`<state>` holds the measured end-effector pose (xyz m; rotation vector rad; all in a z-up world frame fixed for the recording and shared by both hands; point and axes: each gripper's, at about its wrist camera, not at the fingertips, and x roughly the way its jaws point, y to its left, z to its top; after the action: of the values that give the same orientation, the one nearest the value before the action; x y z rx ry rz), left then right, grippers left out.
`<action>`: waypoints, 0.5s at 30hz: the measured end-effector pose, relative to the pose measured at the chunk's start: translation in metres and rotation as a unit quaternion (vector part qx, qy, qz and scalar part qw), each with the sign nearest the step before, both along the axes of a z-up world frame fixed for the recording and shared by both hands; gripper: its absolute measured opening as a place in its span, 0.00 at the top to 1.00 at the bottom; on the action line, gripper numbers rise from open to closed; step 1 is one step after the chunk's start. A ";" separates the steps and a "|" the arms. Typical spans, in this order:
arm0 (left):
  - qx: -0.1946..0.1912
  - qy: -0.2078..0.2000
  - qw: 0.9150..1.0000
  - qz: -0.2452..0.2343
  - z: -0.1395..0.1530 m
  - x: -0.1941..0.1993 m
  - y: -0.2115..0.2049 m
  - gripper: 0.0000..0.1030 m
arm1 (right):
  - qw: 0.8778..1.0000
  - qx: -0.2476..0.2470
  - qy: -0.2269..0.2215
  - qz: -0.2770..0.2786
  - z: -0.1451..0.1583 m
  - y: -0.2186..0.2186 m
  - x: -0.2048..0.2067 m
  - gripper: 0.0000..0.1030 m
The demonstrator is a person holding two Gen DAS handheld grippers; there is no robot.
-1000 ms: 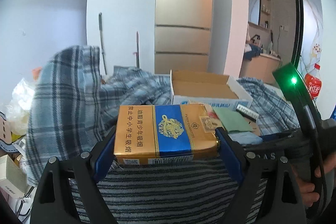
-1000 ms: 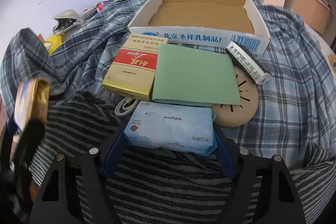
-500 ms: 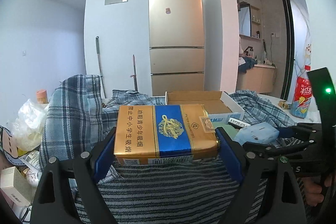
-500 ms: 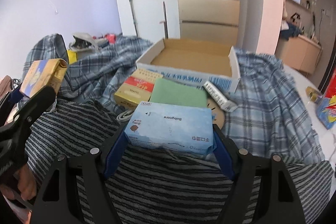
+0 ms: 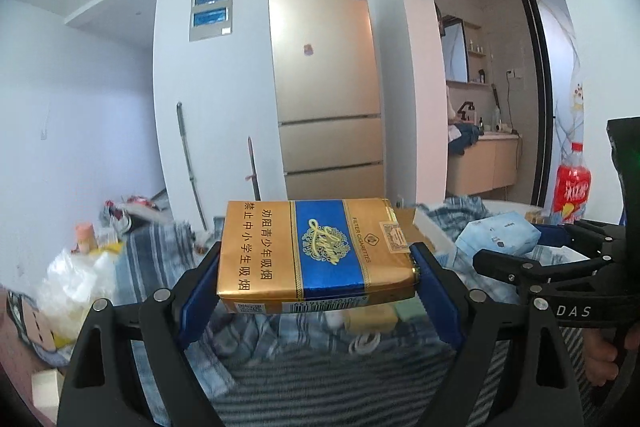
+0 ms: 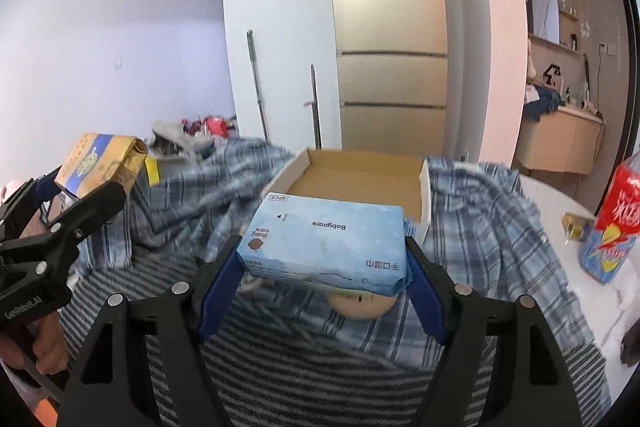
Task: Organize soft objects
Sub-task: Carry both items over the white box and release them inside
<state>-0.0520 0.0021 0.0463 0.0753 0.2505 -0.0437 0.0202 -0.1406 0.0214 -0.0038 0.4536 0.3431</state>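
Cigarette pack (image 5: 316, 251) clamped between left gripper (image 5: 316, 279) pads, above striped cloth (image 5: 340, 379). Tissue pack (image 6: 326, 247) gripped inside right gripper (image 6: 324, 267), with open cardboard box (image 6: 356, 171) behind at 12 o'clock, on plaid blanket (image 6: 480, 227). Bottle (image 6: 616, 223) at 3 o'clock; fridge (image 6: 390, 27) far behind

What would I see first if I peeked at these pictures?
A gold-and-blue cigarette pack clamped in the left hand-held gripper, lifted above the messy striped and plaid cloths. Beside it, the right hand-held gripper holds a pale blue tissue pack before an open cardboard box.
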 end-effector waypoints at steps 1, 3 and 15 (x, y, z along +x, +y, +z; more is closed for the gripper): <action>-0.004 -0.004 1.000 -0.003 0.006 0.002 -0.002 0.13 | 1.000 0.000 -0.010 -0.002 0.006 0.000 0.001 0.27; -0.006 -0.019 1.000 -0.001 0.018 0.007 -0.004 0.13 | 0.999 -0.004 -0.031 -0.005 0.020 -0.003 0.003 0.27; -0.030 -0.032 0.999 0.000 0.075 0.048 -0.021 0.13 | 0.998 -0.014 -0.040 -0.048 0.082 -0.020 0.056 0.27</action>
<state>-0.0043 -0.0191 0.1211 0.0160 0.1845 -0.0491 0.0764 -0.1604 0.1032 -0.0231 0.3778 0.2407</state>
